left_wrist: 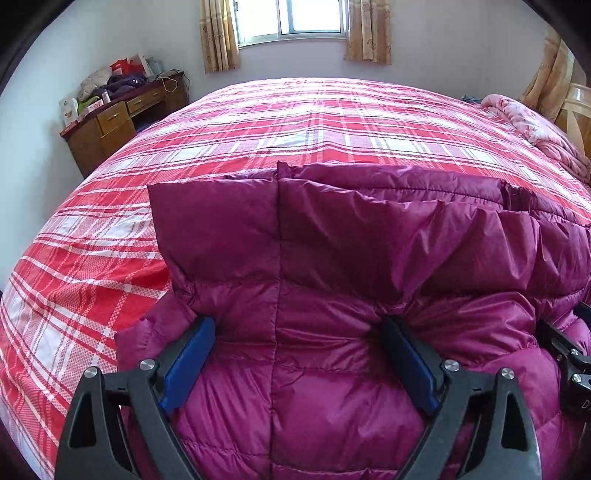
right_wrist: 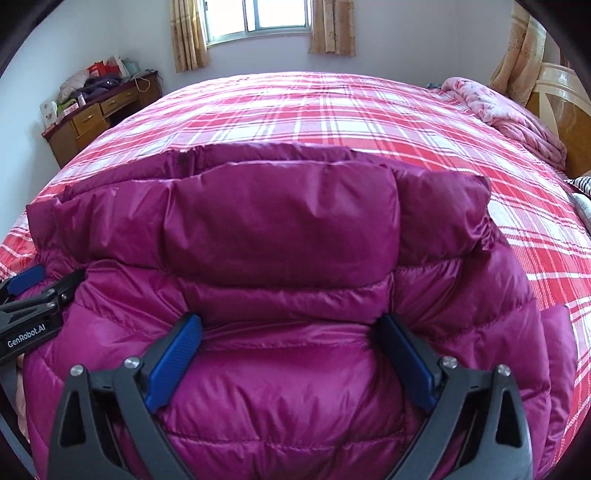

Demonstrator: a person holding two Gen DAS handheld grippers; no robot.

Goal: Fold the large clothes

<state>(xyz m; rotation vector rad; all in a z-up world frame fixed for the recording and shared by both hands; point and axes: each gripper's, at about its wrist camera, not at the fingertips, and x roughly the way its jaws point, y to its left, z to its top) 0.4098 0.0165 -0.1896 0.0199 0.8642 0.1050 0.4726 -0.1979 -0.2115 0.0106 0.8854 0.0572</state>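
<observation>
Blue pads of our left tool stood wide apart, and the puffy magenta jacket bulged up between them. Whether the pads pressed on the cloth or only stood beside it we could not tell, though the fabric gathered in small creases at both pad tips. Our right tool was spread just as wide, its own blue pads flanking a quilted fold of the same jacket; the cloth puckered at the tips there too, yet we saw no firm pinch, so we took it as open with the jacket lying loose between the fingers. From the left wrist view, a black part of the right tool showed at the right edge, and from the right wrist view the left tool showed at the left edge, so the two tools sat side by side on the near end of the jacket.

Beyond the tools, the jacket lay in a thick doubled heap on the bed, its upper layer turned over toward us. It rested on the near part of a red and white plaid bedcover. Farther right, a pink flowered quilt was bunched against the headboard. Past the far left corner of the bed stood a wooden counter piled with clothes and boxes. A window with tan curtains faced us from the far wall.
</observation>
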